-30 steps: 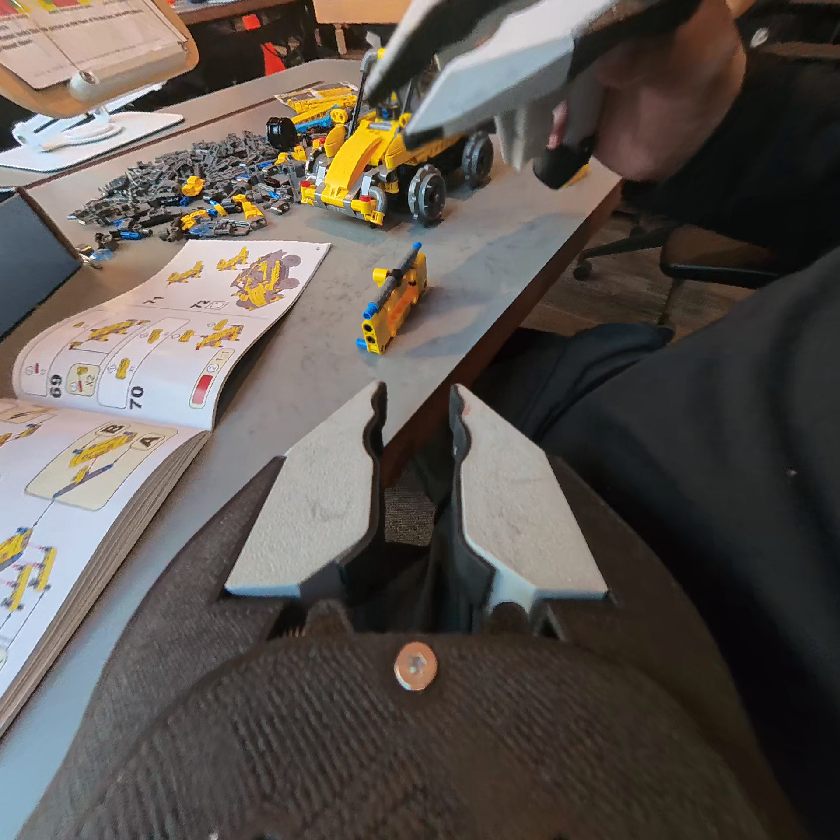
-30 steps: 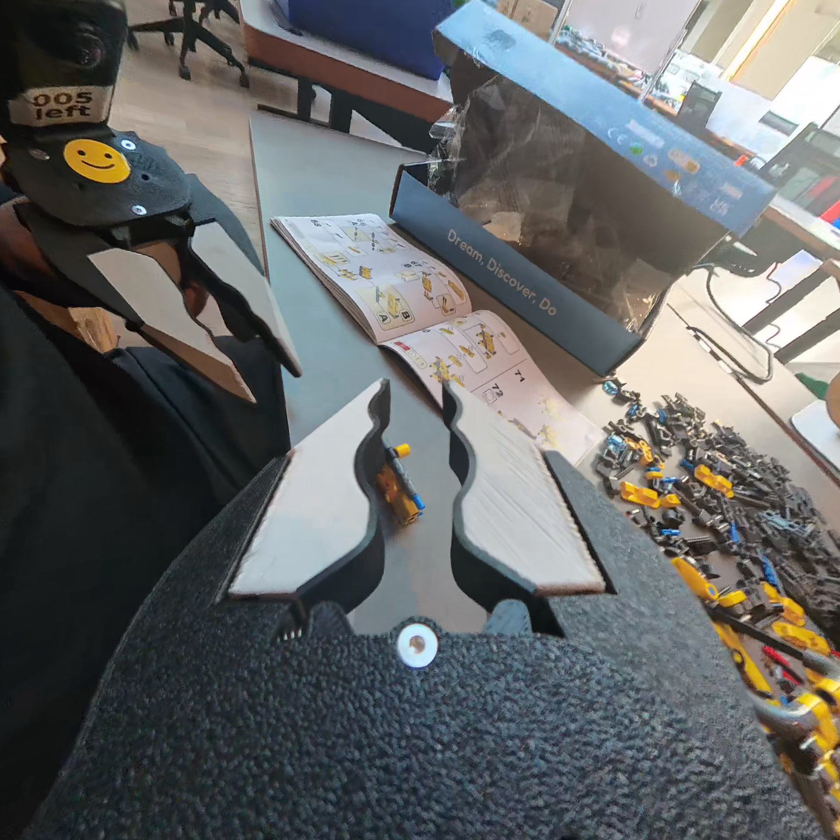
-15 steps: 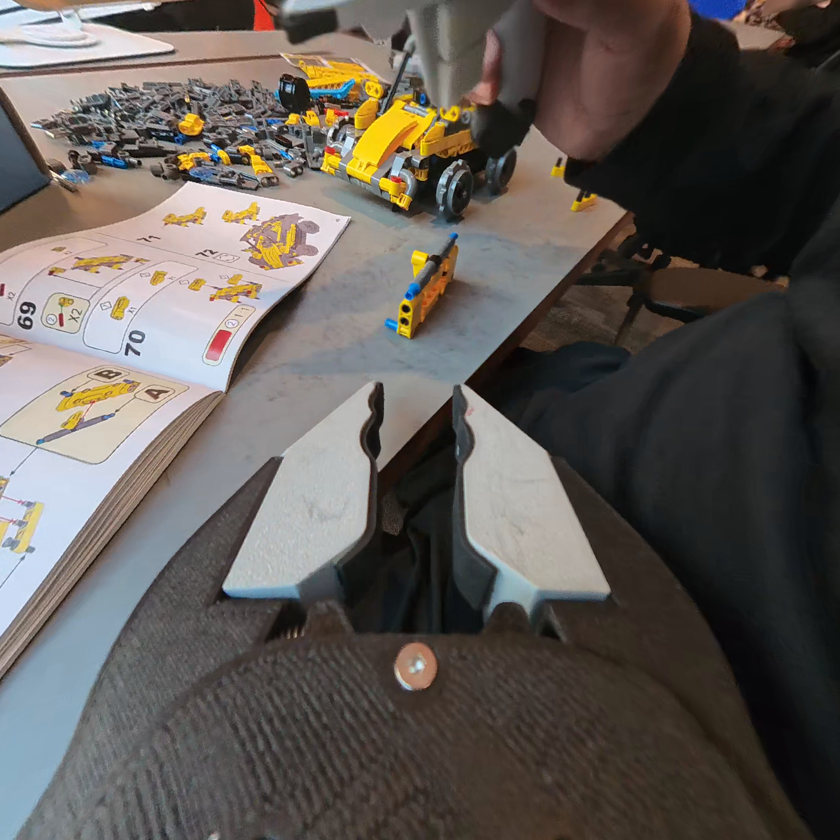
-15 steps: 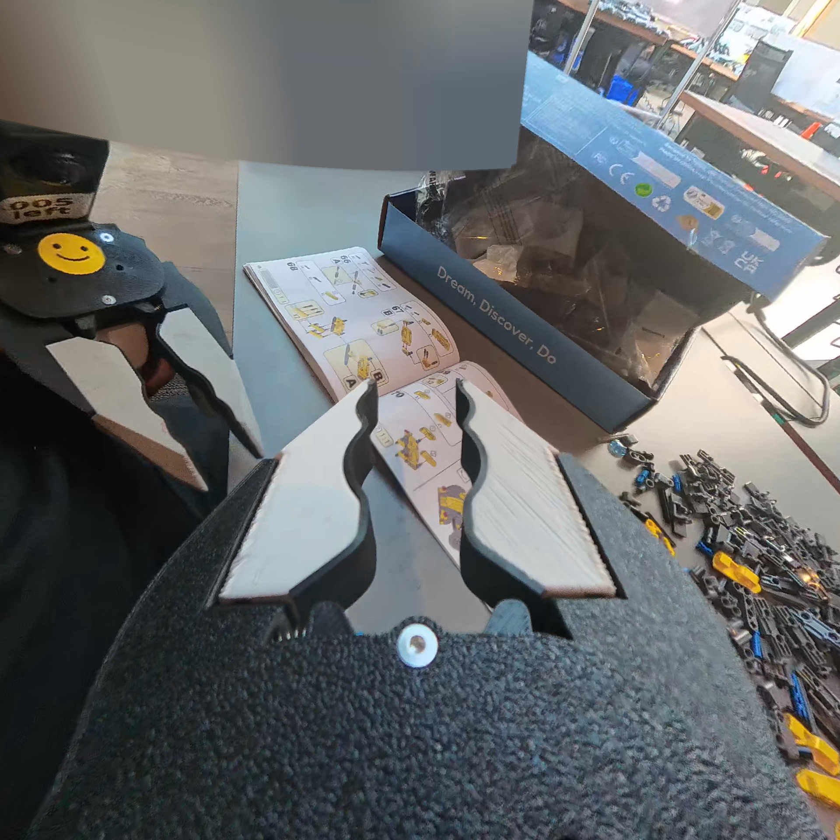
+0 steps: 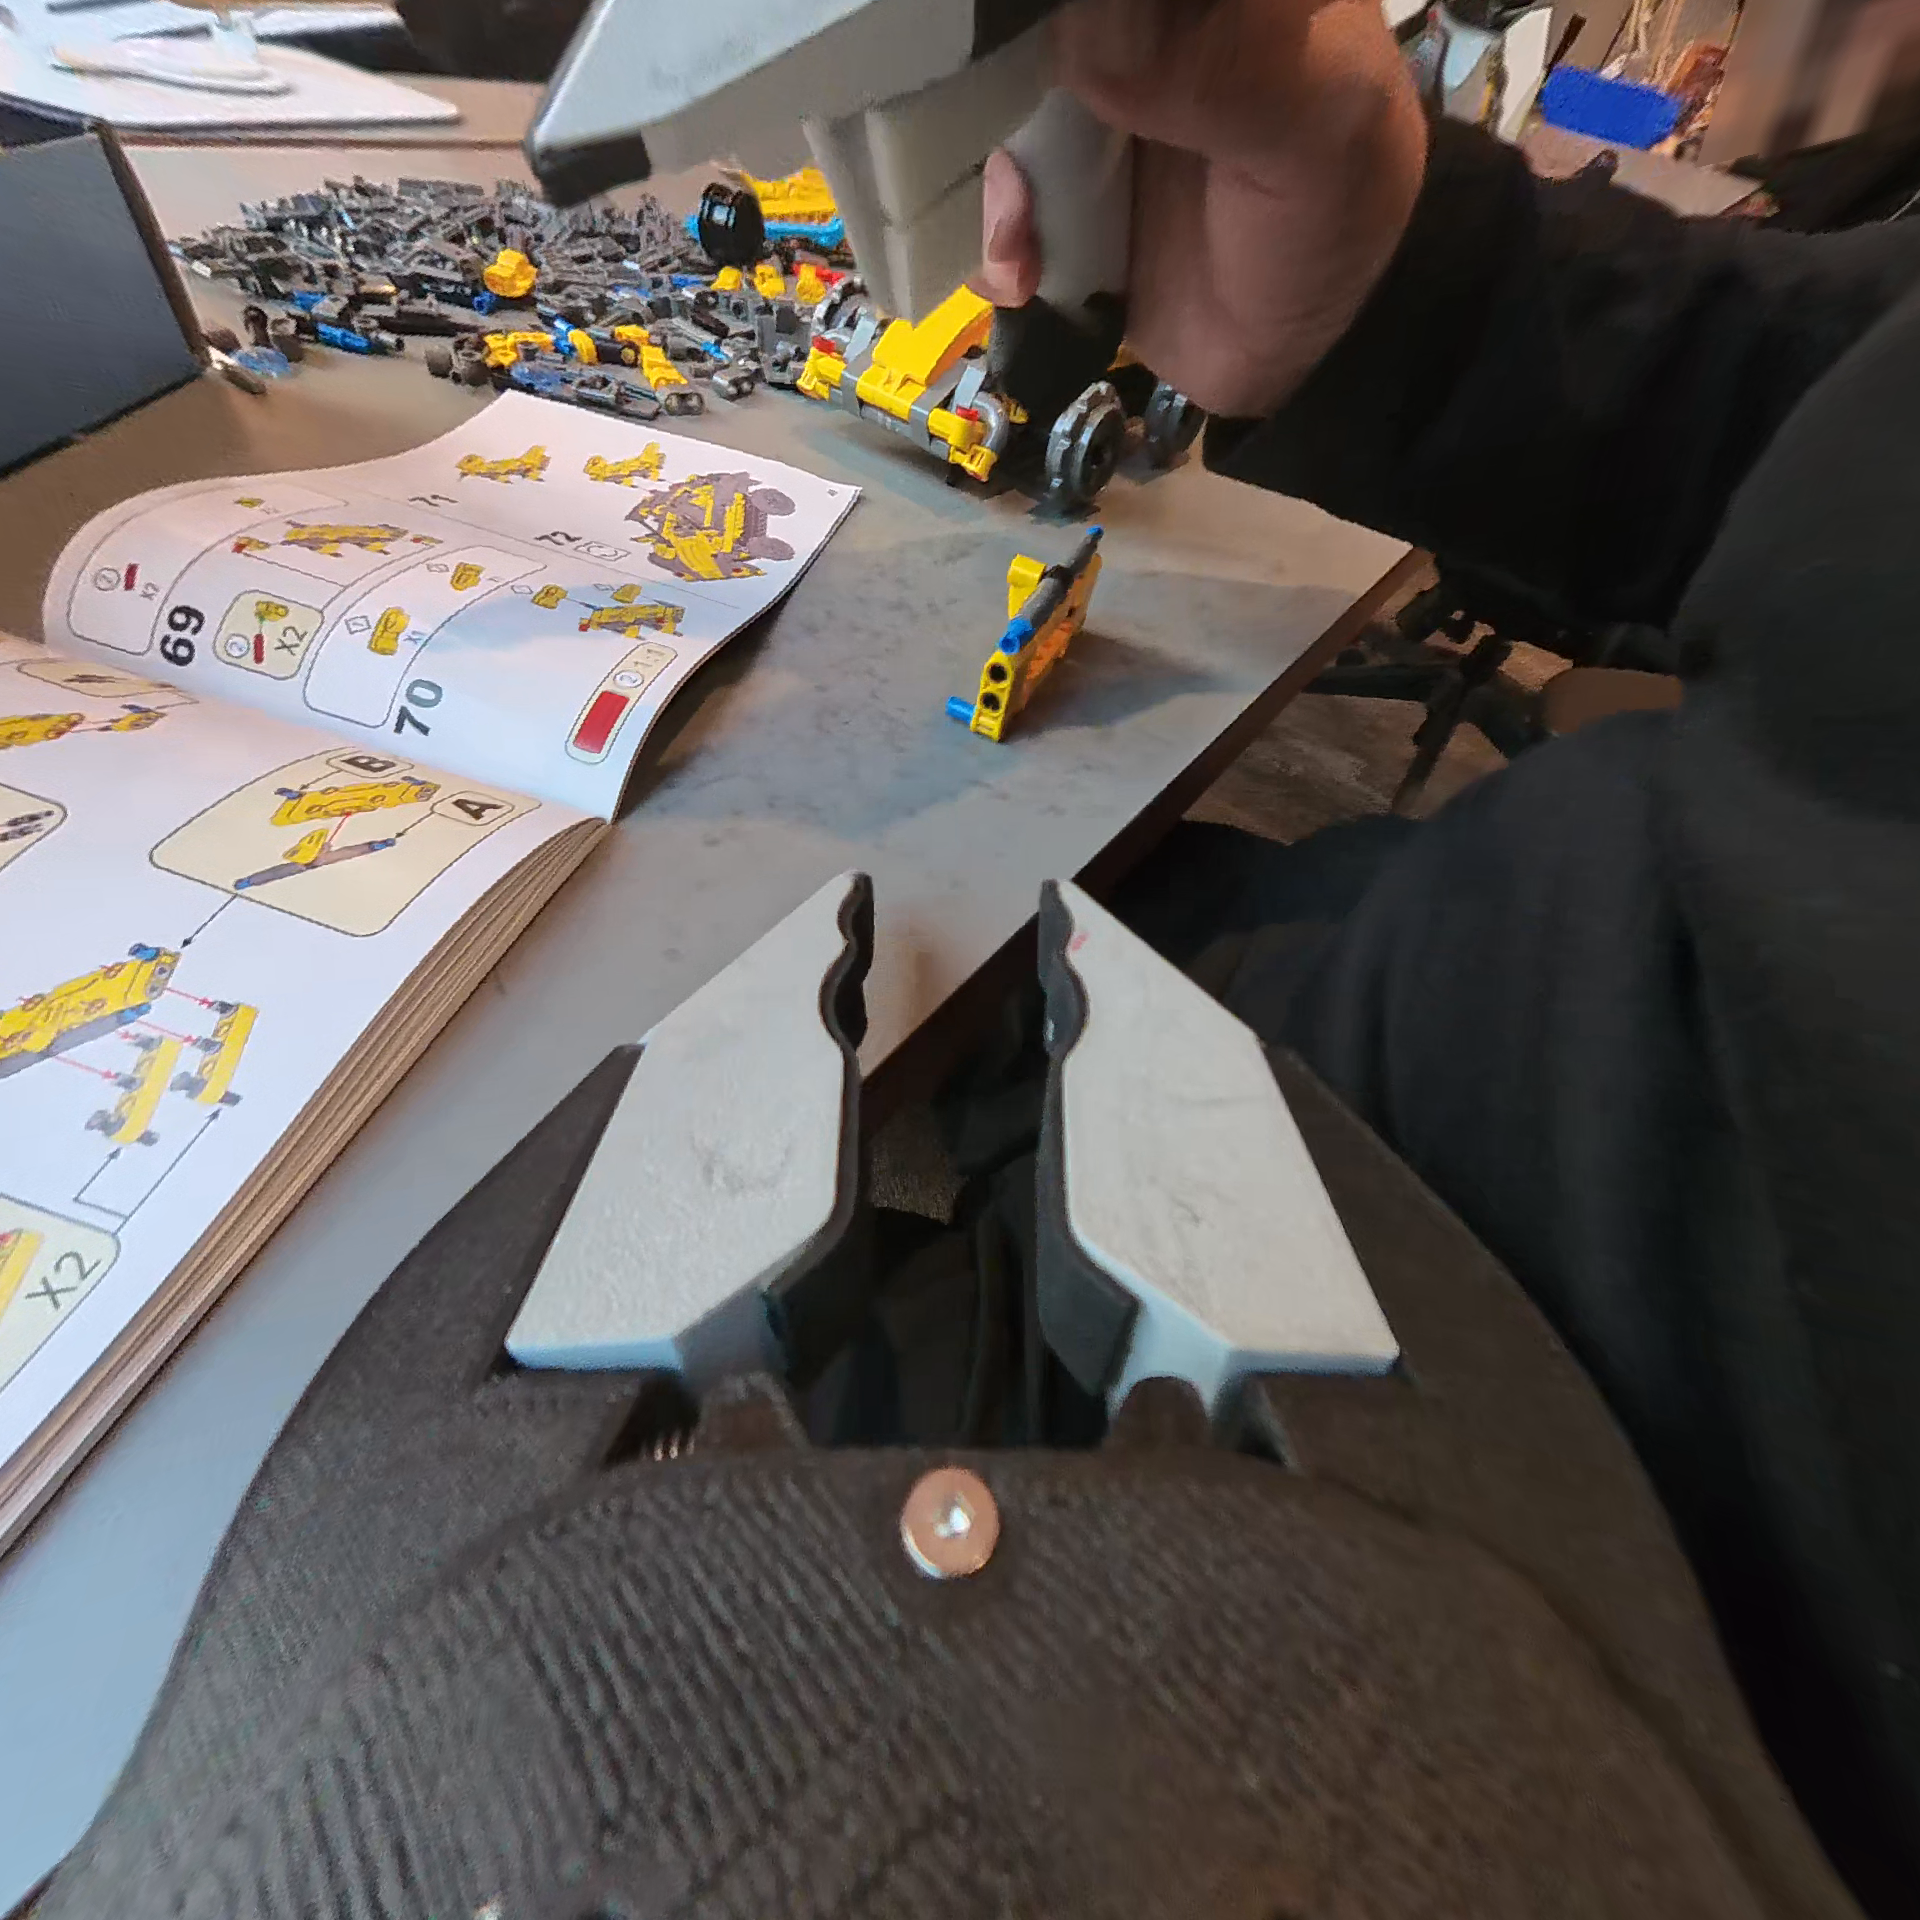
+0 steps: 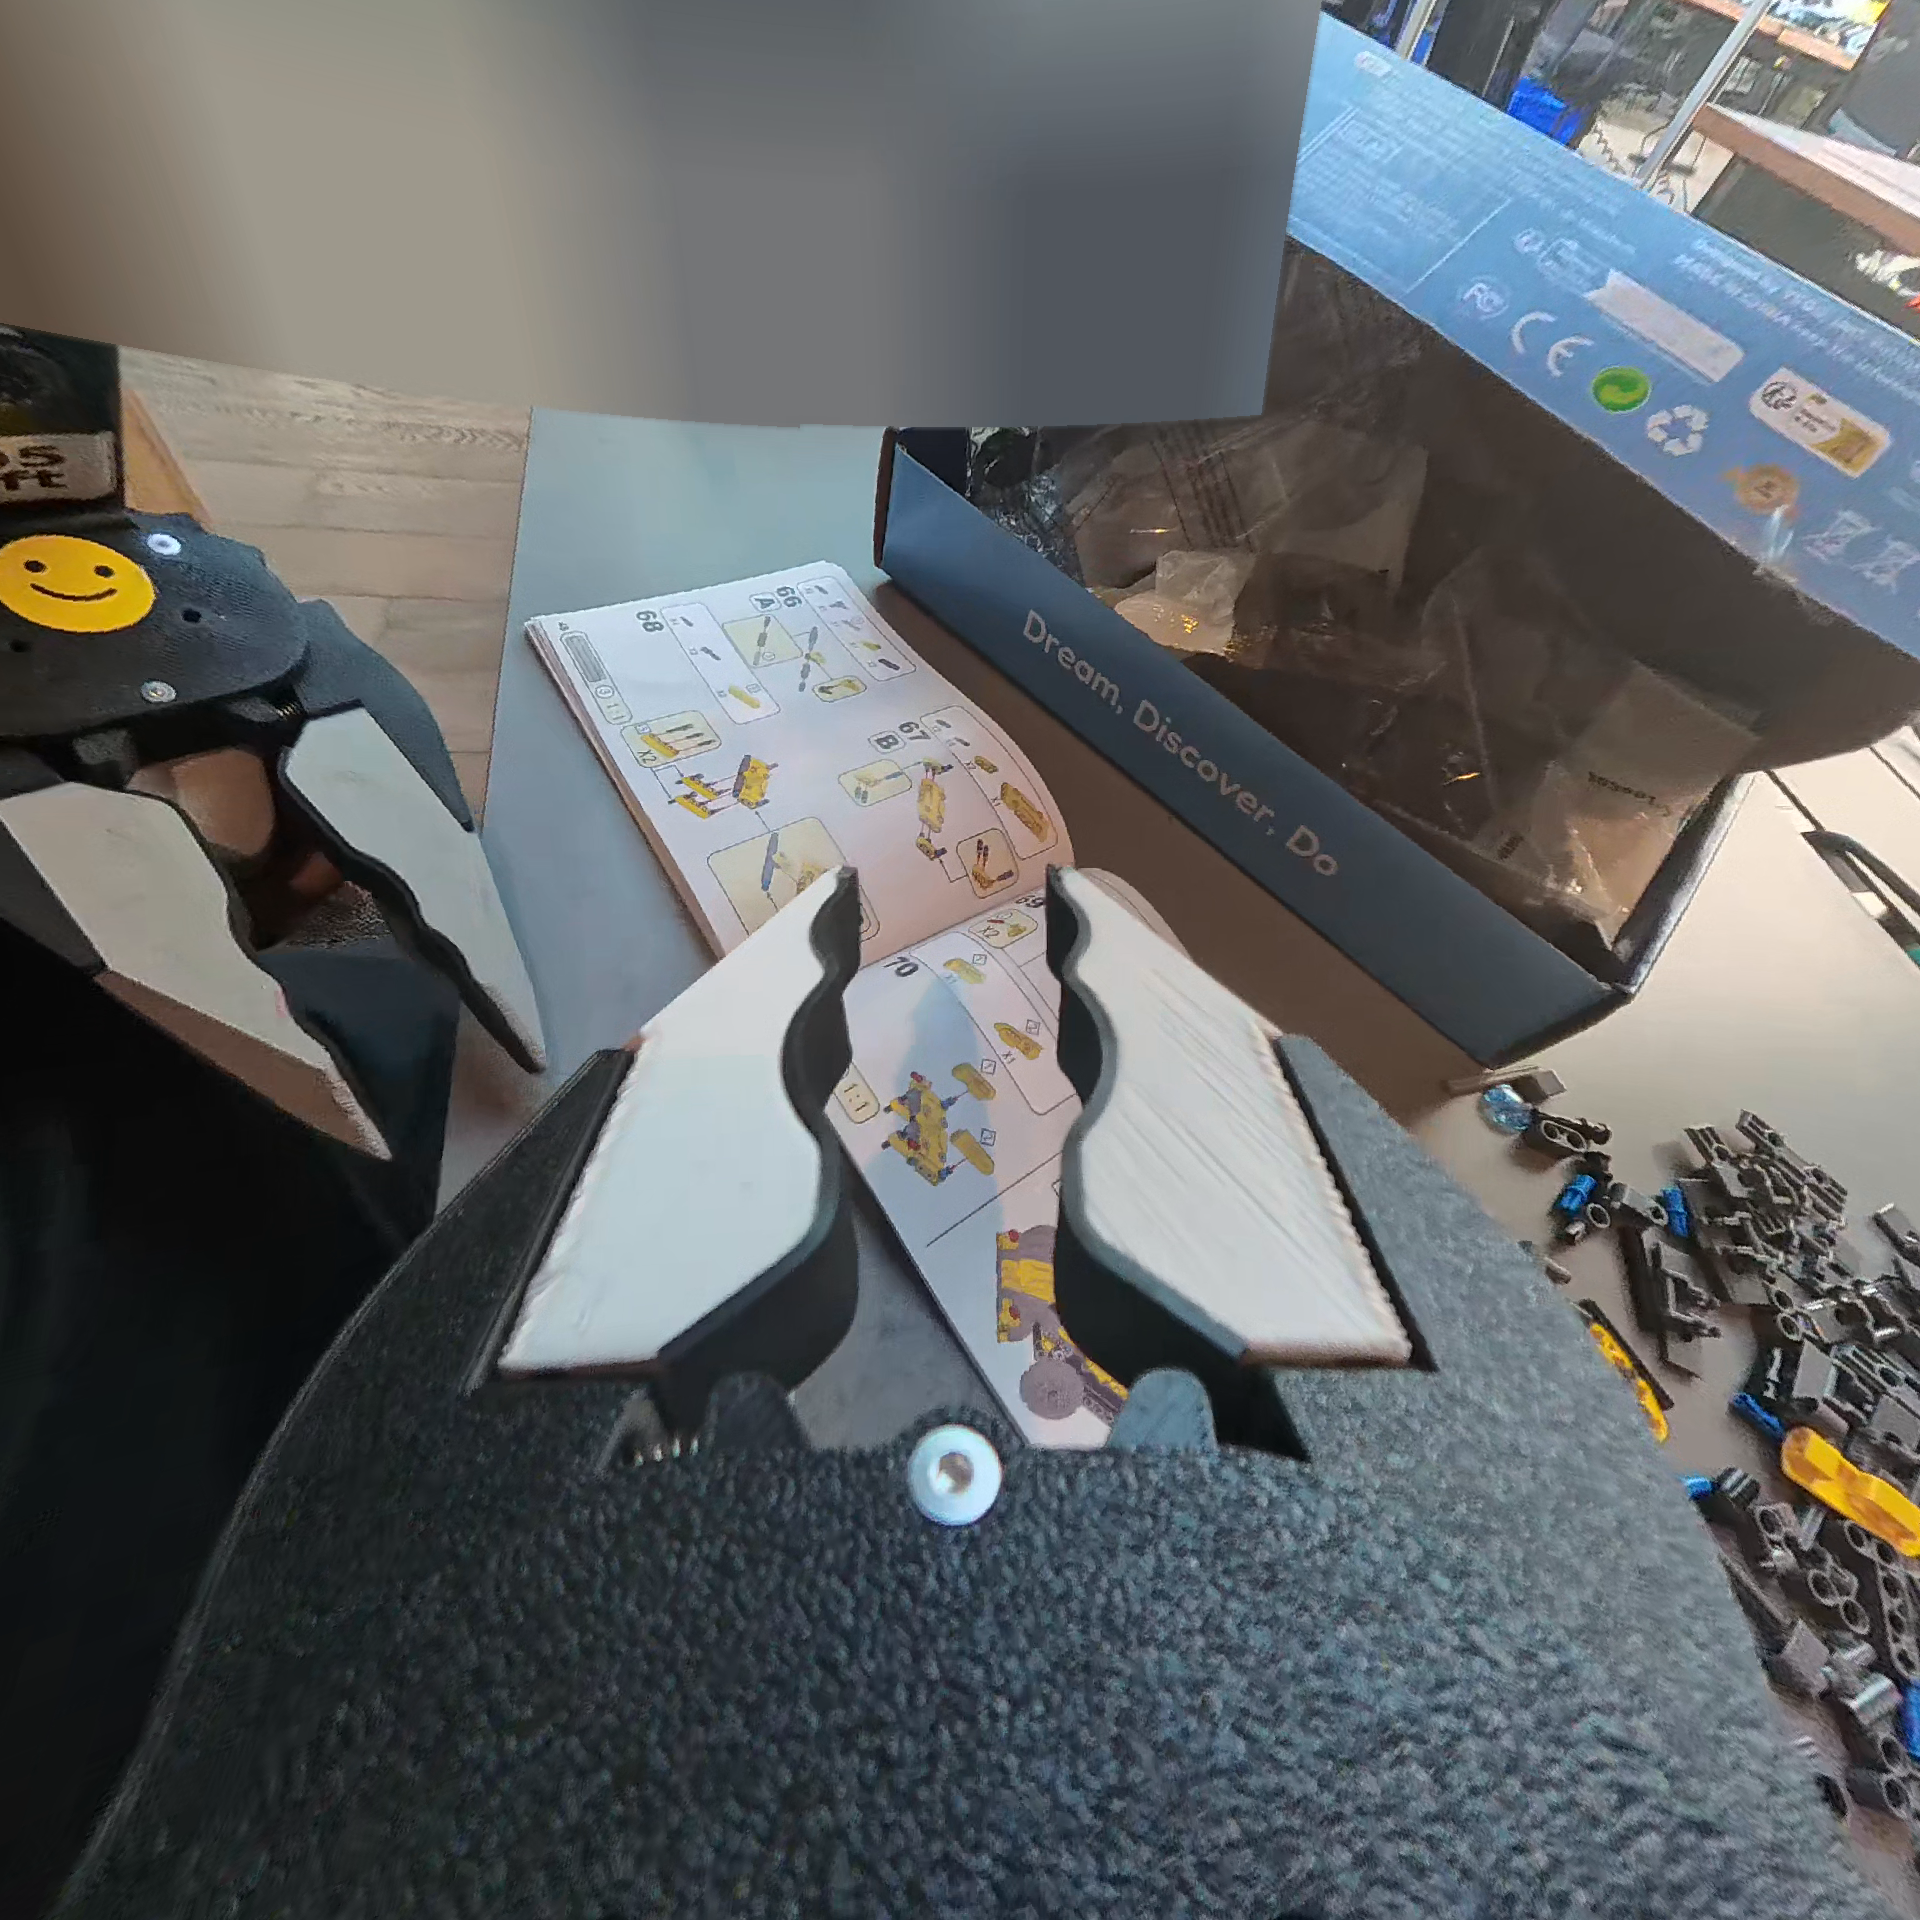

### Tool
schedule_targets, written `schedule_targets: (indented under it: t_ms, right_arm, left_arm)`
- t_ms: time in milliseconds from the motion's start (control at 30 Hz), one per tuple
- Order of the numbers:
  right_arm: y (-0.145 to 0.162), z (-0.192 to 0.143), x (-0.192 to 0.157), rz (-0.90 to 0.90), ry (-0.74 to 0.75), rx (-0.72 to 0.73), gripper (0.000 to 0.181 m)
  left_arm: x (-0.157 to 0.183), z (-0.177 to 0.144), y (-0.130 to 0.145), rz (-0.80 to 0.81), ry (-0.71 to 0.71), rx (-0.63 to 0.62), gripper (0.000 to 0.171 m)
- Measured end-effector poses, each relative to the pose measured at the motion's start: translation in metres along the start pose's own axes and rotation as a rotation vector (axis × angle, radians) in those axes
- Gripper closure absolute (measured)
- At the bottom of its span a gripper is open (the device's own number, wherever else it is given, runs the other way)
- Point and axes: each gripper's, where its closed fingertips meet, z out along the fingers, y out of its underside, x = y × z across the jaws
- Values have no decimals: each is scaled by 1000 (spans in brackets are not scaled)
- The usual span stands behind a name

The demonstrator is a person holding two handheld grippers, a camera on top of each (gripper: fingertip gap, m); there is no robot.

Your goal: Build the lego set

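In the left wrist view, the left gripper (image 5: 951,914) hangs over the near edge of the grey table (image 5: 831,748), just beside the open booklet (image 5: 343,707). Its 2 jaws stand a little apart and hold nothing; only the table edge and dark cloth show in the gap. Ahead of the jaws and a bit to the right lies a small yellow piece (image 5: 1029,639) with blue pins. Its long side points away from the gripper, toward the yellow toy truck (image 5: 977,384). Of the 2 grippers, this one looks nearer to the piece. The right gripper (image 5: 727,94) is held high by a hand (image 5: 1226,197), above the truck.

In the right wrist view, the right gripper (image 6: 951,909) hangs above the booklet (image 6: 831,748). Its jaws are also a little apart and empty, and touch nothing. The yellow piece does not show here. The blue box (image 6: 1247,748) stands behind the booklet, and a heap of small dark parts (image 6: 1766,1299) lies to the right. The left gripper (image 6: 416,1029) is off to the left, at the table edge.
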Motion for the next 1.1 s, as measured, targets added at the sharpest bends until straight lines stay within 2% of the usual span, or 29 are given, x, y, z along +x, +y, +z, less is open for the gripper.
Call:
schedule_targets:
  t_ms: [533, 700, 800, 933, 1000, 1100]
  right_arm:
    - [14, -43, 4, -15, 30, 26, 147]
    - [18, -67, 10, -20, 76, 28, 148]
    - [30, -93, 25, -28, 168, 1, 152]
    - [60, -148, 49, 28, 291, -47, 154]
    - [80, -179, 60, 67, 358, -70, 160]
    - [115, -210, 64, 168, 392, -115, 156]
  left_arm:
    - [10, 18, -8, 81, 4, -24, 144]
    - [11, 20, -10, 70, 23, -16, 145]
    - [12, 20, -12, 70, 28, -11, 144]
    - [9, 20, -15, 99, 14, -15, 143]
    - [6, 20, -19, 91, 12, -11, 143]
    - [4, 22, -25, 51, 30, -3, 143]
